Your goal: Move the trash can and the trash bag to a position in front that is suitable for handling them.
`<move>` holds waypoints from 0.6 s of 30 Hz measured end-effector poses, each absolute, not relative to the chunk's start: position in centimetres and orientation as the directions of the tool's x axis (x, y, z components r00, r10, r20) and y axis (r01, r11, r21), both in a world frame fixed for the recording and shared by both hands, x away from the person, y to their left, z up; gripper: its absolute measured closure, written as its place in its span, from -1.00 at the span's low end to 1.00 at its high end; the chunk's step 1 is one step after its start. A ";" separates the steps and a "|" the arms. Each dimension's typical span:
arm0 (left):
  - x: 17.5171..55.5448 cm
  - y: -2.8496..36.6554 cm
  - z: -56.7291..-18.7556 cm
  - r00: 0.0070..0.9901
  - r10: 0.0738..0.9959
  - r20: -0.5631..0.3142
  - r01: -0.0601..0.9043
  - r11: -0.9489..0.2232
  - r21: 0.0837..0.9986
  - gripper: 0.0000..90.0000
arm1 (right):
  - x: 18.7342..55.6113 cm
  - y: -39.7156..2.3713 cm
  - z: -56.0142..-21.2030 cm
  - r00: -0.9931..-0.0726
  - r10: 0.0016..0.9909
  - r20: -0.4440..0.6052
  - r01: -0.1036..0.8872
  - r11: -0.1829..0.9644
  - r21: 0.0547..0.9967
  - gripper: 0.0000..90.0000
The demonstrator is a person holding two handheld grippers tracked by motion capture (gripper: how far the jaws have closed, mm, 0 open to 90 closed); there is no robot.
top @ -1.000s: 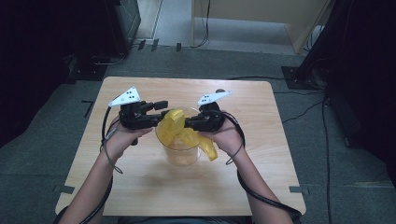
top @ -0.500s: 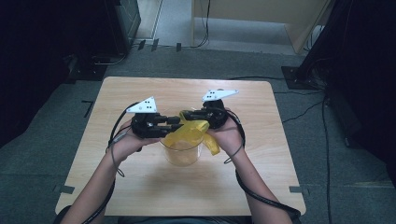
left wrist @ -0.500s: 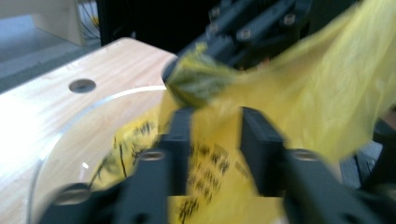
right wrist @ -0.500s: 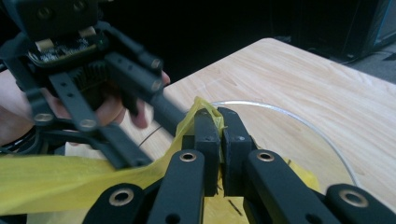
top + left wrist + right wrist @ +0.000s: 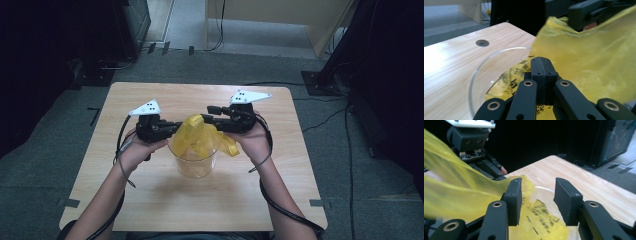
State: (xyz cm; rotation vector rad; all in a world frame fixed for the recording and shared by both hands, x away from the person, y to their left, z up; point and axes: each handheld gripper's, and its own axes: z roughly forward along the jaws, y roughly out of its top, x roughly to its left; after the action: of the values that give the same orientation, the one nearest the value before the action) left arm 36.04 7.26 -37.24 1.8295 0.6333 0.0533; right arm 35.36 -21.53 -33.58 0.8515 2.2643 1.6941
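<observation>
Now we hold the bag [image 5: 200,137] over the cup [image 5: 192,162] in the left gripper's [image 5: 167,131] closed jaws, as the right gripper's [image 5: 212,120] jaws, just opened, stand beside it.

A translucent yellow plastic bag [image 5: 202,137] printed with small black marks sits in a clear glass container [image 5: 192,162] on a light wood-grain table [image 5: 150,210], flanked by two black hand-held grippers, each topped by a pale grey three-cornered plate, above grey floor.
</observation>
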 end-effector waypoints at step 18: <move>36.5 8.6 -37.3 0.835 0.472 -0.284 0.407 -0.180 0.896 1.00 | 36.0 -27.0 -36.5 -0.792 0.579 0.195 0.399 0.249 0.882 0.47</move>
State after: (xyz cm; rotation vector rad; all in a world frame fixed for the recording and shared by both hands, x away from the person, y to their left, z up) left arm 36.48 8.63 -37.32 1.7994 0.6709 0.0668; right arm 36.04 -27.02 -36.52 0.9280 2.3431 1.5733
